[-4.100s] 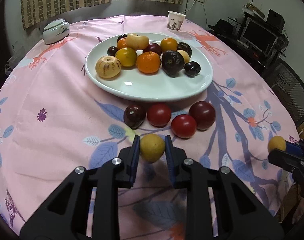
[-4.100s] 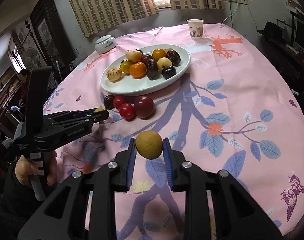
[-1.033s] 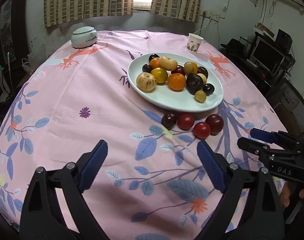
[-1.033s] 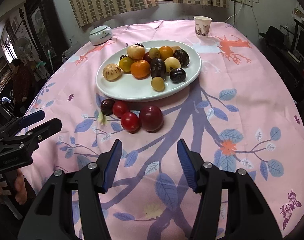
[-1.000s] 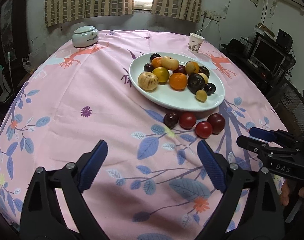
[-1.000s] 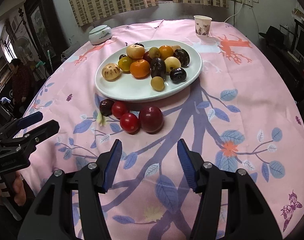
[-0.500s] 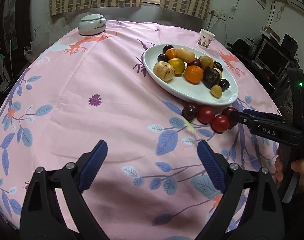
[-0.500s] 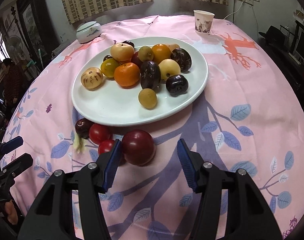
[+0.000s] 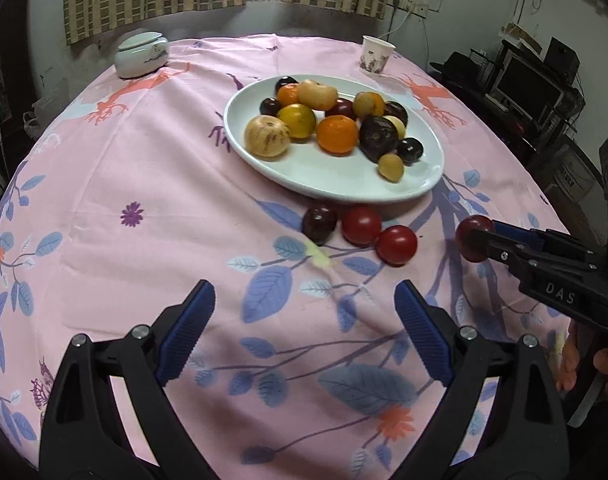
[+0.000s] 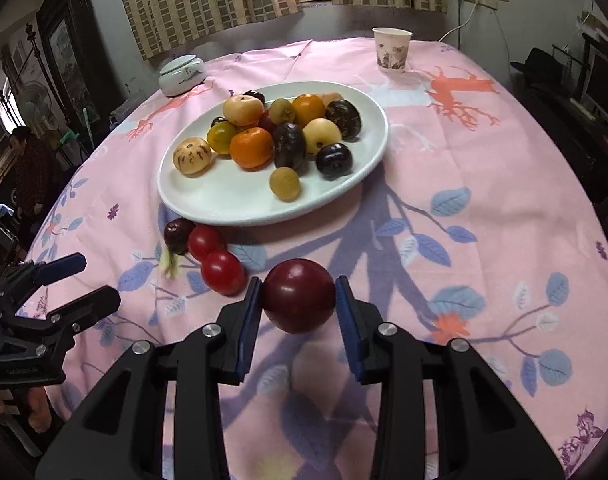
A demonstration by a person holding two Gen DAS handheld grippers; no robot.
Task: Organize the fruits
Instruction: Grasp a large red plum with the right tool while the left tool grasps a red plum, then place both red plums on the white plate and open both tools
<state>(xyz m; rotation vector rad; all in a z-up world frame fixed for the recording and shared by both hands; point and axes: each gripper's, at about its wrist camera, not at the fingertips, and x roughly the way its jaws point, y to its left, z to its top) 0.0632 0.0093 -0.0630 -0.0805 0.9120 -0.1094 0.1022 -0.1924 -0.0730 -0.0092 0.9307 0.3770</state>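
Note:
A white plate [image 9: 336, 184] [image 10: 231, 196] on the pink cloth holds several fruits. In front of it lie a dark plum [image 9: 319, 223] [image 10: 178, 235] and two red tomatoes [image 9: 360, 225] [image 10: 222, 272]. My right gripper [image 10: 298, 292] [image 9: 488, 240] has its jaws closing, with a large dark red plum [image 10: 299, 296] [image 9: 472, 238] between them; both blue pads touch its sides. My left gripper [image 9: 304, 300] [image 10: 91, 278] stands open and empty over bare cloth, short of the loose fruits.
A paper cup [image 9: 376, 54] [image 10: 392, 50] and a lidded ceramic jar [image 9: 142, 54] [image 10: 181, 76] stand at the far edge of the round table. A monitor and shelves [image 9: 532, 88] are off to the right. A person [image 10: 27, 168] is far left.
My right gripper moved forward to the large dark red plum and closed around it. The left gripper shifted a little toward the table and stayed open.

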